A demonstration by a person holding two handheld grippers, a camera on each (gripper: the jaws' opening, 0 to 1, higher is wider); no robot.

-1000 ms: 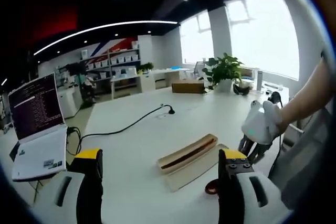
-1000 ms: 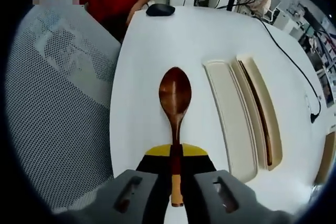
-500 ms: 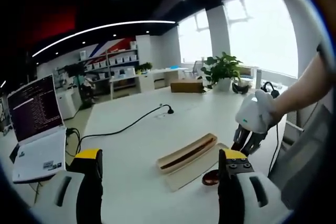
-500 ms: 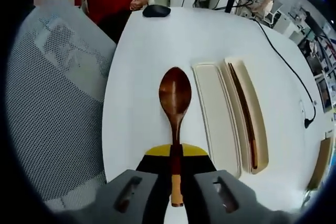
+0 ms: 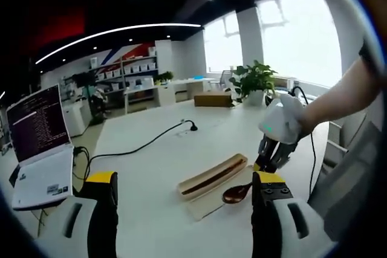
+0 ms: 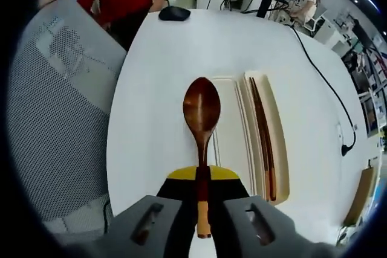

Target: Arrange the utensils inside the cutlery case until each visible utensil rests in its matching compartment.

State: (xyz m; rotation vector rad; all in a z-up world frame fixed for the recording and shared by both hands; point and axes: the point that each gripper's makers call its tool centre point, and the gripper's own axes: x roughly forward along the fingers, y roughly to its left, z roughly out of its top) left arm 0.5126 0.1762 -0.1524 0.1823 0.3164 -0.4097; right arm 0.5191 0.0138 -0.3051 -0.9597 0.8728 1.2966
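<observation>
Overhead, right gripper (image 6: 202,194) jaws clenched on spoon (image 6: 201,119), bowl above cutlery case (image 6: 261,137) edge, left gripper (image 5: 181,209) jaws released.

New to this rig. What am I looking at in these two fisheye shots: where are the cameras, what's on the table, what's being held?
No robot arm: a person holds a two-jaw gripper in each hand, and a fisheye camera rides on each, looking along its jaws. In the left gripper view, the left gripper is open and holds nothing; the right gripper comes in from the right side. The right gripper view looks down its own jaws, shut on a wooden spoon. On the white table lie a cutlery case with chopsticks in one slot, a laptop, a cable and a mouse.
</observation>
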